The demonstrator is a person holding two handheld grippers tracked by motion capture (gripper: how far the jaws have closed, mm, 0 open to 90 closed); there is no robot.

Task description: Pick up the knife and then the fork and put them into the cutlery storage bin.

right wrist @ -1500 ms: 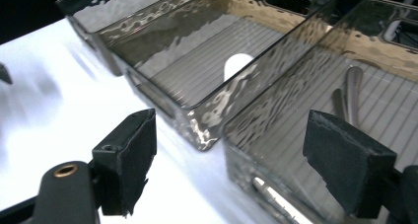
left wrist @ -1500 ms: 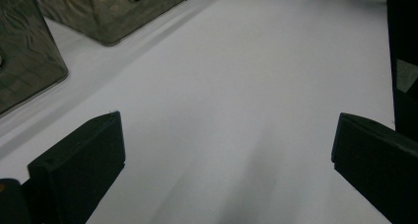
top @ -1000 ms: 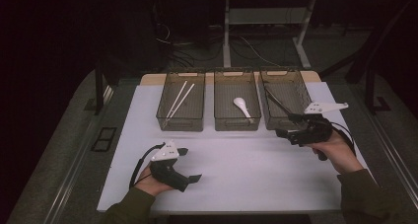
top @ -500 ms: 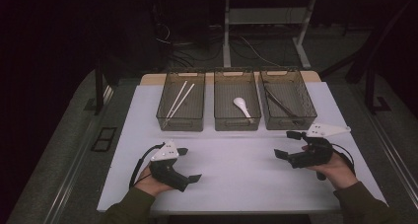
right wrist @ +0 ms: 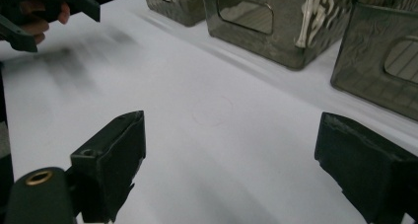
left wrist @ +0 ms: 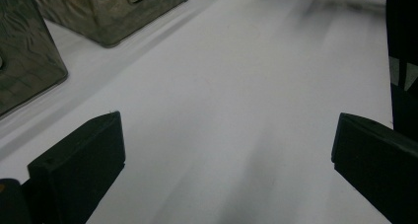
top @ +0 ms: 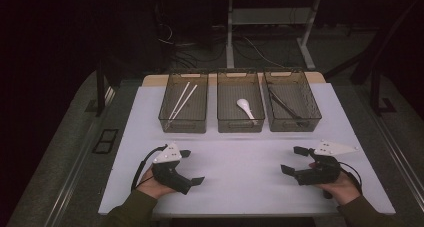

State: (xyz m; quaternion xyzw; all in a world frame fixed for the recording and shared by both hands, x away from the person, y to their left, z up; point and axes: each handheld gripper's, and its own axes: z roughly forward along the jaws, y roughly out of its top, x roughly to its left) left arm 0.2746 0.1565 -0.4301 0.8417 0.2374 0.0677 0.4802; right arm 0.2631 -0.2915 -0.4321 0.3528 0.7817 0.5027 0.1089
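1. A white tabletop [top: 240, 152] is being viewed from above, with three smoky see-through bins lined up along its far side.
2. The left gripper [top: 192, 166] is being held low over the near left of the tabletop. Its fingers [left wrist: 79, 169] are being kept spread wide, with nothing between them.
3. The right gripper [top: 292, 159] is being held low over the near right. Its fingers [right wrist: 113, 160] have just been opening and are being kept spread, with only bare tabletop between them.
4. A pair of dark sticks [top: 282, 104], probably chopsticks, is being kept in the right bin [top: 314, 118], lying slantwise on its floor, well apart from both grippers.
5. A white spoon [top: 245, 107] is being kept in the middle bin [top: 240, 128], and white chopsticks [top: 182, 101] in the left bin [top: 182, 127].
6. The dark sticks are being judged light, stiff, thin and likely smooth, so rolling or slipping out of a loose pinch is being expected.
7. A hold near the middle of both sticks together is being advised, with the fingers being lowered from above, clear of the bin walls.
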